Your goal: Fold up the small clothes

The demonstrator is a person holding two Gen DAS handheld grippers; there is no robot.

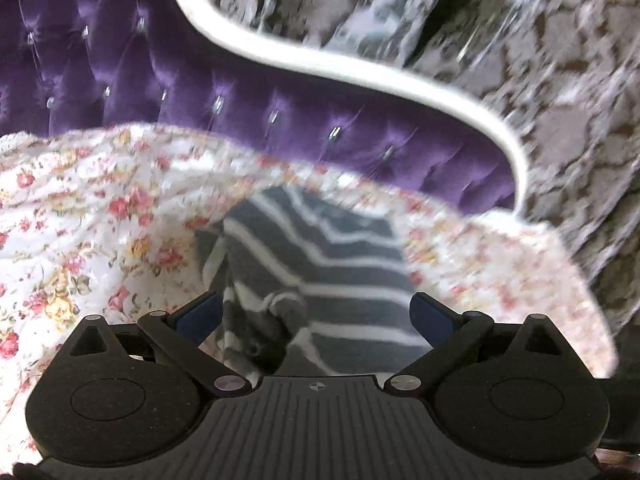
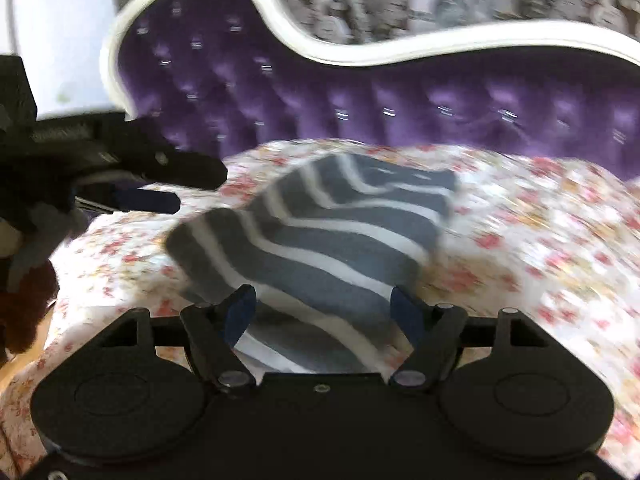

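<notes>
grey-and-white striped garment (image 2: 320,232) lies bunched on the floral bed cover (image 2: 540,240), below the purple headboard (image 2: 400,88). left tongs (image 1: 316,312) and right tongs (image 2: 320,312) both spread, gripping nothing. fold looks partly done, not neat; flattening and final fold remain.

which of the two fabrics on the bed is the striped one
The grey knitted garment with white stripes, lying crumpled on top. The quilted white bedspread beneath it carries small red and yellow flowers instead of stripes and spreads far wider.
</notes>
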